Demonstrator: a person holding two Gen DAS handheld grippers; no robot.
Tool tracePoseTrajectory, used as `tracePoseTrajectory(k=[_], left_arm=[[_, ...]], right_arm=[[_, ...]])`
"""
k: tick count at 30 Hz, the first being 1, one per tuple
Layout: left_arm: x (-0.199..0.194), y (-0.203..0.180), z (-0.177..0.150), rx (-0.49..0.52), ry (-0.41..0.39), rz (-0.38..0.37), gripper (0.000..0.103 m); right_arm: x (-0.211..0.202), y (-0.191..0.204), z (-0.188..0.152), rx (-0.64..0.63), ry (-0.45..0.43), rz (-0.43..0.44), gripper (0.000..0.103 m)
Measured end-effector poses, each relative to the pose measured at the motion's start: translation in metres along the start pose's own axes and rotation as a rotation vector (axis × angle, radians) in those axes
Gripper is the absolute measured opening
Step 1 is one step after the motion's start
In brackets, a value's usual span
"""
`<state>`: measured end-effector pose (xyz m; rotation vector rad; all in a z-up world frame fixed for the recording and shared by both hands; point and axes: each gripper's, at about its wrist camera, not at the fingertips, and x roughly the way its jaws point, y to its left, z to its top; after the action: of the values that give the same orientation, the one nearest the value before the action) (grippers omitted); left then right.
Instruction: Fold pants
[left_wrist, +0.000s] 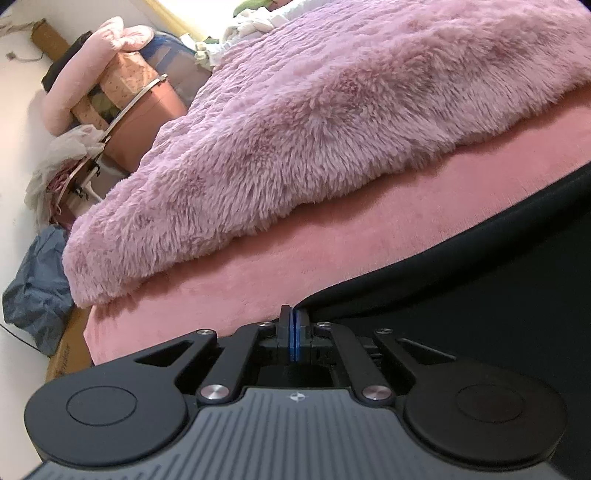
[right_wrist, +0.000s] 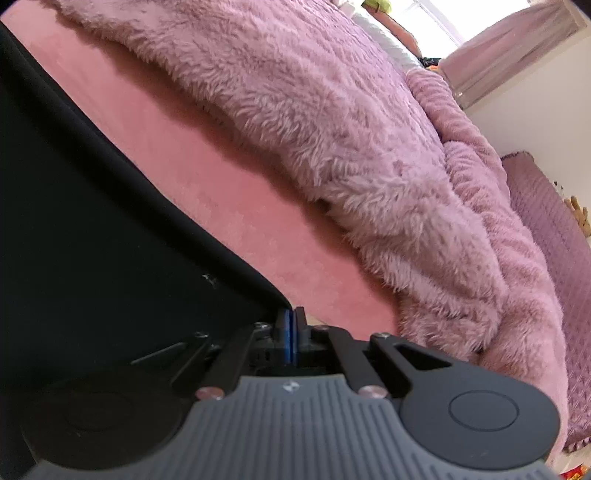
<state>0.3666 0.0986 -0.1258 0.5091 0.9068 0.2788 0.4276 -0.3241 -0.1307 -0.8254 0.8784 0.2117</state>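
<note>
The left gripper (left_wrist: 294, 314) and right gripper (right_wrist: 294, 314), each clenched on a corner of the black fabric pants (left_wrist: 461, 288), spread them taut over the pink plush bed sheet (left_wrist: 258, 273) for folding.

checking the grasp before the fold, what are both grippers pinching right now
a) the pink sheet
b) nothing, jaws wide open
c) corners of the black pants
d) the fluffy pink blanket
c: the left gripper and the right gripper each have their jaws shut on a corner of the black pants, which span between them above the pink sheet.
</note>
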Motion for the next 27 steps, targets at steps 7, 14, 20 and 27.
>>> tracePoseTrajectory(k=[7, 14, 20, 27], left_arm=[[-0.005, -0.004, 0.001, -0.041, -0.075, 0.005, 0.021], [-0.051, -0.008, -0.002, -0.089, -0.162, -0.118, 0.030], [-0.084, -0.038, -0.025, -0.076, -0.165, -0.280, 0.014], [-0.067, -0.057, -0.039, -0.067, -0.070, -0.286, 0.004]], right_arm=[[-0.002, -0.002, -0.003, 0.107, -0.051, -0.004, 0.059], [-0.045, -0.011, -0.021, 0.259, -0.136, -0.016, 0.064], [-0.082, -0.028, -0.085, 0.701, -0.085, 0.027, 0.067], [-0.097, -0.031, -0.170, 1.248, 0.002, 0.114, 0.068]])
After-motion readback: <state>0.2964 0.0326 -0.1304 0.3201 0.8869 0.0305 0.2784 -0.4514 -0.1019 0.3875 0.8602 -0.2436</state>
